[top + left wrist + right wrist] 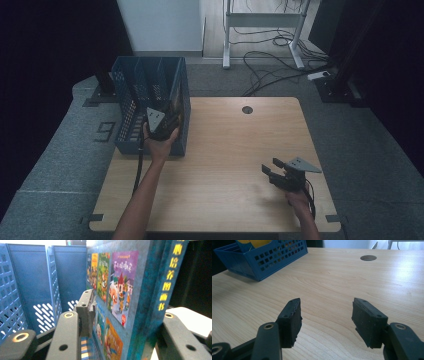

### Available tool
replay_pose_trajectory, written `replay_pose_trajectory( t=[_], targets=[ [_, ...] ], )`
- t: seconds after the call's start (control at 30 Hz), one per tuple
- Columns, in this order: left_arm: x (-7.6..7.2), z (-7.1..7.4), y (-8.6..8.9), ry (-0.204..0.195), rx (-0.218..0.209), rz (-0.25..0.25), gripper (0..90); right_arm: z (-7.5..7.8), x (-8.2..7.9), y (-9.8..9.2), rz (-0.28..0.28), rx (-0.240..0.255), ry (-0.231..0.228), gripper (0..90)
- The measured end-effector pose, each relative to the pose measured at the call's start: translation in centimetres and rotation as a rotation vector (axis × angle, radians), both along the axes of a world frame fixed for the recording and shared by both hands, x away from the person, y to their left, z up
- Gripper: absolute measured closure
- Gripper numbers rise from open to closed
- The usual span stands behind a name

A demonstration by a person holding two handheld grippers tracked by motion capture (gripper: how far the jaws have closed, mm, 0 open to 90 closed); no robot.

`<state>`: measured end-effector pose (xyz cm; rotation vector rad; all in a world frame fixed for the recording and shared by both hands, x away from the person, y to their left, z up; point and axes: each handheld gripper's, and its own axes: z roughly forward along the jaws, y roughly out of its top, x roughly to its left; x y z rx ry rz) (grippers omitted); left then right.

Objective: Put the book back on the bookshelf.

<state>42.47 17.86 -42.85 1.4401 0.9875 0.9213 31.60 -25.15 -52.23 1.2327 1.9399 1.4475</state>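
A blue picture book (120, 290) with yellow characters down its spine stands upright in the blue perforated file rack (145, 75) at the table's far left. My left gripper (162, 125) reaches into the rack's right compartment. In the left gripper view the book sits between the jaws of my left gripper (127, 307), the left pad (86, 307) just off the cover, so the jaws are open around it. My right gripper (270, 166) rests low over the table's near right, open with nothing between its pads (325, 315). The rack (269, 257) lies far off to its left.
The wooden table (225, 150) has a round cable hole (247, 109) near its far edge. The rack's left compartments (32, 290) hold nothing that I can see. Beyond the table, cables (270, 65) and a white desk frame (262, 20) stand on the floor.
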Motion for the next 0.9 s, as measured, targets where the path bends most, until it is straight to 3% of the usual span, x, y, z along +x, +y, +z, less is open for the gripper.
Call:
replay_pose_trajectory(
  t=[0.1,0.23,0.5,0.57,0.73,0.9],
  targets=[
    [-0.05,-0.08,0.23,0.012,-0.002,-0.016,55.1,0.01,-0.01,0.07,0.003,-0.002,0.000,39.6],
    [-0.03,-0.19,0.10,0.015,0.011,-0.038,67.6,0.03,0.02,-0.07,-0.003,-0.001,-0.001,39.5],
    [0.50,-0.21,-0.05,0.016,0.017,-0.032,69.5,-0.07,0.13,-0.14,-0.001,0.003,0.006,39.5],
    [0.53,-0.22,-0.06,0.019,0.010,-0.038,68.2,-0.11,0.15,-0.10,0.000,0.003,0.007,39.5],
    [0.57,-0.49,-0.18,0.037,0.010,-0.036,54.2,-0.05,0.08,-0.14,0.002,0.003,0.007,39.5],
    [0.28,-0.60,0.21,0.097,0.010,-0.056,39.9,0.05,0.04,-0.30,-0.001,0.005,0.004,39.5]
  ],
)
